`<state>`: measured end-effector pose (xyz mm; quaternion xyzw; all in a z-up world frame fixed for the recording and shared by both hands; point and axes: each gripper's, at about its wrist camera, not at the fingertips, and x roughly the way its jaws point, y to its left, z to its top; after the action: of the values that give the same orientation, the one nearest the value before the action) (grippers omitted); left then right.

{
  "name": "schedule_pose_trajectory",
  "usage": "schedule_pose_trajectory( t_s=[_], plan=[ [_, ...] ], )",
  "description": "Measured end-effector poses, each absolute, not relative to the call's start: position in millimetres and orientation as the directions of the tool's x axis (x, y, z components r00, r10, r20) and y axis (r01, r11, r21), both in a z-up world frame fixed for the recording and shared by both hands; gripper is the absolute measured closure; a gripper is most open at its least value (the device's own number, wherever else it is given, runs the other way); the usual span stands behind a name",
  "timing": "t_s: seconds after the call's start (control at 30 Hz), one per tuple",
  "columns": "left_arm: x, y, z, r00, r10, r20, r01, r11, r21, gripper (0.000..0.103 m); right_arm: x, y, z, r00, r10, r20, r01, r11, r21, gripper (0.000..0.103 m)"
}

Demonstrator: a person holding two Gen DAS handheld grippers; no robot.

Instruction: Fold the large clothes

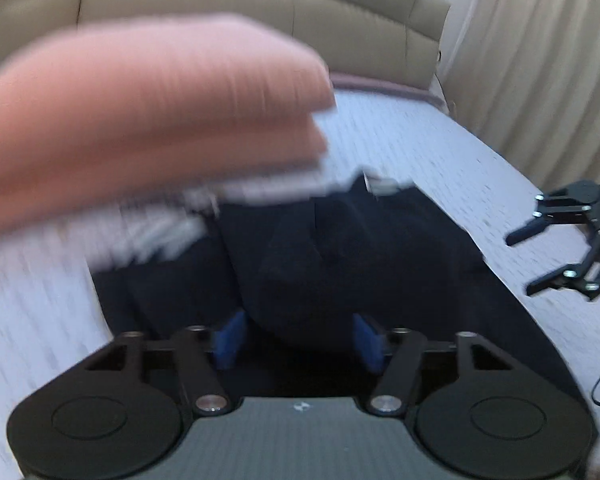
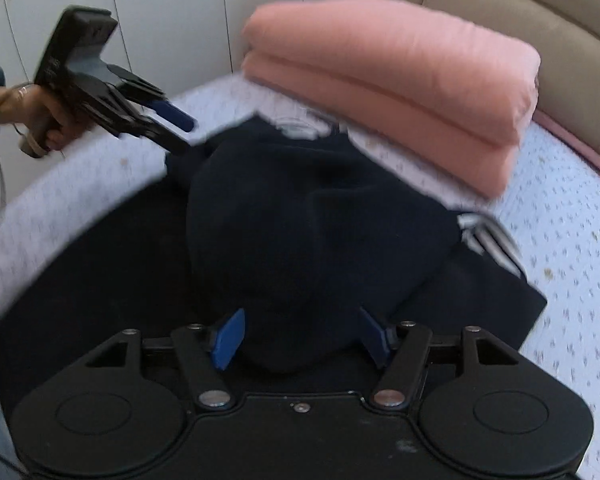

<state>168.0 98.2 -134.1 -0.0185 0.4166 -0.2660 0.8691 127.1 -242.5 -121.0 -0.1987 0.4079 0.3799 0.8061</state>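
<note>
A large dark navy garment (image 1: 320, 256) lies partly folded on the bed, with a striped white cuff (image 2: 486, 236) at its right side. It also fills the middle of the right wrist view (image 2: 300, 220). My left gripper (image 1: 298, 340) is open just above the garment's near part, blue pads (image 1: 230, 338) spread and empty. It also shows in the right wrist view (image 2: 176, 128), held in a hand at the garment's far left. My right gripper (image 2: 304, 338) is open over the garment's near fold, empty. It also shows in the left wrist view (image 1: 520, 260) at the right, over the sheet.
A folded pink blanket (image 2: 400, 80) lies on the bed behind the garment, also in the left wrist view (image 1: 140, 120). The bed has a pale patterned sheet (image 2: 572, 248) and a beige padded headboard (image 1: 260, 4). Curtains (image 1: 540, 60) hang at right; white cabinet doors (image 2: 160, 20) stand at left.
</note>
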Motion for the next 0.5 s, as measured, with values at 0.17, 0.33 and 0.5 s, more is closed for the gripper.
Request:
schedule_pose_trajectory(
  t_s=[0.17, 0.33, 0.5],
  plan=[
    [178.9, 112.4, -157.4, 0.487, -0.530, -0.694, 0.349, 0.847, -0.401, 0.028, 173.2, -259.1, -134.0, 0.383, 0.514, -0.767, -0.580, 0.781, 0.234, 0.016],
    [232.6, 99.7, -197.0, 0.429, -0.536, -0.727, 0.249, 0.844, -0.475, 0.036, 221.9, -260.4, -190.5, 0.362, 0.490, -0.793, -0.341, 0.862, 0.376, 0.018],
    [248.5, 82.1, -223.1, 0.454, -0.530, -0.716, 0.221, 0.846, -0.486, 0.079, 217.4, -254.1, -223.6, 0.394, 0.510, -0.765, -0.271, 0.859, 0.434, 0.098]
  ],
)
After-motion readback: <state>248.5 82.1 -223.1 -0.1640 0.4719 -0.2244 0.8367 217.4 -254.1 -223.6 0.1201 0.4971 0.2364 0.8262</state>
